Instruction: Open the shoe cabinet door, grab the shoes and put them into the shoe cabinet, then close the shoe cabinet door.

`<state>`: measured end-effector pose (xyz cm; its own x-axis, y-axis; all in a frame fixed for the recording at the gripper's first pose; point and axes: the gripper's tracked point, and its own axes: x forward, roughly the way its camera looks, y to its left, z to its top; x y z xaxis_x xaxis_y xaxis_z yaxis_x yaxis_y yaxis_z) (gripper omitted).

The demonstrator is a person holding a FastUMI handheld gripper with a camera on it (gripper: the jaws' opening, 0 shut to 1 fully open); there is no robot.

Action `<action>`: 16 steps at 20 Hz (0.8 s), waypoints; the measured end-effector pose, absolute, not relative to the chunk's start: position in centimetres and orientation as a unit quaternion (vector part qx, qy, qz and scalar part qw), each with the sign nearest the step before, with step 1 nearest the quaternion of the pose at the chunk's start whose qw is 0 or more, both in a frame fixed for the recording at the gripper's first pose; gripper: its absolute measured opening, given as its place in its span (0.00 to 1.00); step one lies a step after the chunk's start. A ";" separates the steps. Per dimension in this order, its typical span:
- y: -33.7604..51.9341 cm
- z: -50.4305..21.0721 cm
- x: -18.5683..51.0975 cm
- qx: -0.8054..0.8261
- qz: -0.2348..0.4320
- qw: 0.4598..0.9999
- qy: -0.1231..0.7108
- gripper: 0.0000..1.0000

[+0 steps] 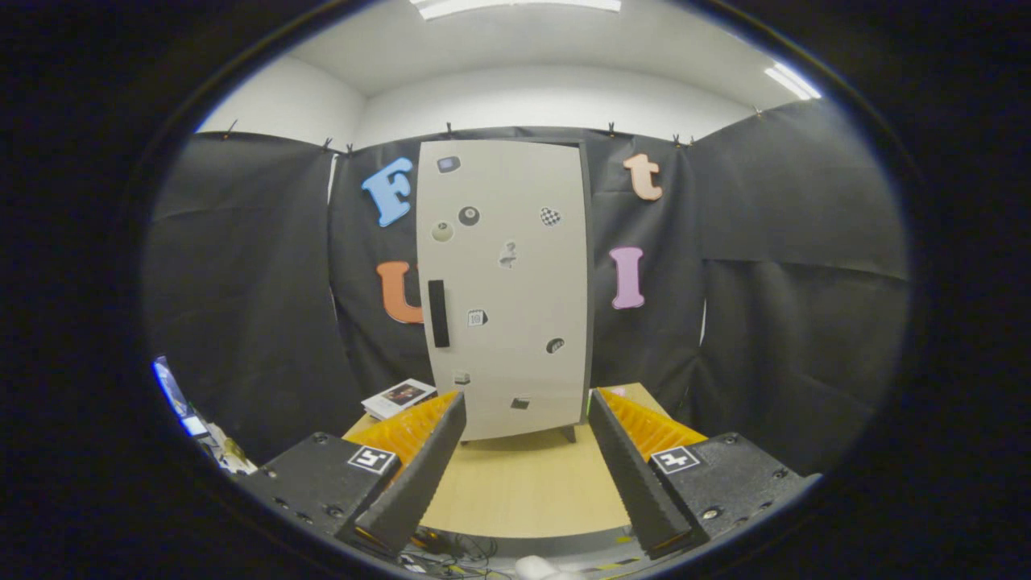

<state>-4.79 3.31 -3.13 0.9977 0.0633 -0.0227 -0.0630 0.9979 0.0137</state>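
The fingers [525, 403] stand wide apart with nothing held, hovering above the wooden tabletop [523, 483]. Just beyond them stands the shoe cabinet [506, 290], upright, its pale door closed (small stickers dot it) and a dark handle [437, 313] near its left edge. What seems a booklet [399, 397] lies beside the cabinet's left foot.

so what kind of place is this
Probably a staged test booth, not a home: black cloth walls clipped up around a wooden table, a closed shoe cabinet on it, the open gripper facing it.
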 end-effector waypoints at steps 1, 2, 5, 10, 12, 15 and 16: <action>3.1 -3.3 -4.9 0.007 0.029 0.999 0.012 1.00; 2.9 -3.3 -5.0 0.007 0.027 1.000 0.014 1.00; 2.4 -2.8 -5.4 0.009 0.017 1.000 0.005 1.00; 1.8 -2.6 -5.8 0.005 0.007 1.000 -0.002 1.00; 1.7 -2.6 -6.0 0.009 0.006 1.000 -0.002 1.00; 1.7 -2.6 -6.2 0.016 0.010 1.000 -0.002 1.00; 1.5 -2.5 -6.4 0.014 0.006 1.000 -0.003 1.00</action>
<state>-6.38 1.50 -2.53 0.9999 0.0128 0.0060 -0.0130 0.9995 0.0278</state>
